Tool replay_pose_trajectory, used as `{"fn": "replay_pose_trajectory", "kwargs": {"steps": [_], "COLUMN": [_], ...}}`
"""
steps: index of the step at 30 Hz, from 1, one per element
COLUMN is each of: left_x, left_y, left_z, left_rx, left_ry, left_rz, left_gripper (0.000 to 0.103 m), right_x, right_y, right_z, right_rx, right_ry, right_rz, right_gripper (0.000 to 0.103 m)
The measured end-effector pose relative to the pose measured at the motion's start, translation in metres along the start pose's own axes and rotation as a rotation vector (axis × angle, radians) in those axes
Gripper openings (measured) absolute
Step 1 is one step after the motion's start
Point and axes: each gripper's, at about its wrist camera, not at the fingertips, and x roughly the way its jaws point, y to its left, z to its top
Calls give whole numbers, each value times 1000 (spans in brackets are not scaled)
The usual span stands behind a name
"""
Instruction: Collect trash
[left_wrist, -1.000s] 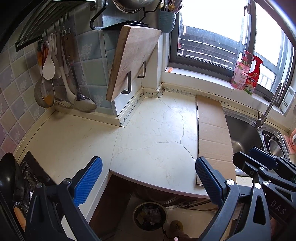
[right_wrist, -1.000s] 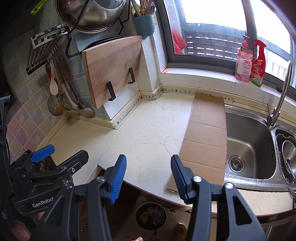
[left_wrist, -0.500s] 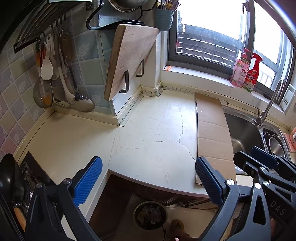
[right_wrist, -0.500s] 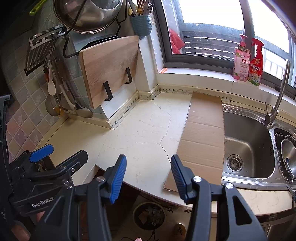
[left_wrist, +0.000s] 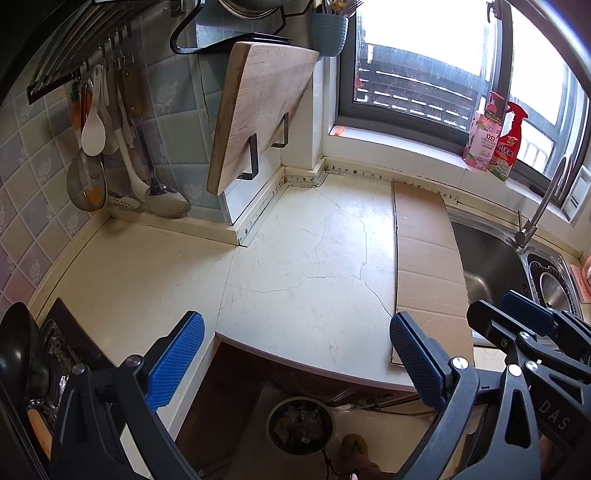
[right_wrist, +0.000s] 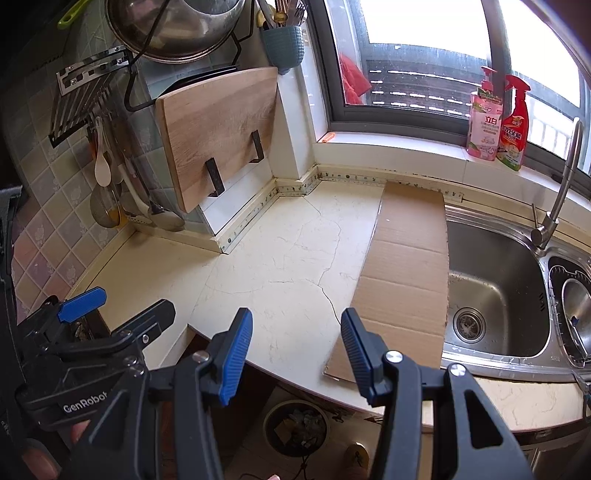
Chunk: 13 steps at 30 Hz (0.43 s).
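I find both claws released and empty over the countertop (left_wrist: 295, 266), so no pickup is underway. At 9 o'clock, my left gripper (left_wrist: 295, 365) stands wide apart. At 3 o'clock, the right gripper (right_wrist: 295, 350) is parted less. I see no loose trash; the flattened cardboard (right_wrist: 406, 266) beside the sink (right_wrist: 495, 280) looks the likeliest item. Next move: choose a target. At 6 o'clock, the bin (left_wrist: 300, 424) holds crumpled scraps.

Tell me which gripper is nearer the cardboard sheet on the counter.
Right. The right gripper hovers open at the counter's front edge, one finger over the cardboard sheet near its front corner. The left gripper, also open, is further left, toward the stove.
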Motion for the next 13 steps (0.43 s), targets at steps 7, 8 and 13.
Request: {"fn": "replay_pose_trajectory", "kwargs": {"steps": [7, 8, 13], "left_x": [2, 3, 4], "left_y": [0, -1, -1], "left_z": [1, 1, 2], "left_rx": [-4, -4, -4], "left_ry": [0, 1, 4], "left_rz": [7, 8, 10], "left_gripper": [100, 100, 100], "right_x": [2, 3, 4], "right_y": [0, 0, -1], "right_z": [2, 3, 4], "right_rx": [-8, -9, -10], "right_ry": [2, 2, 4], "right_rz": [3, 4, 6], "right_gripper": [50, 50, 50]}}
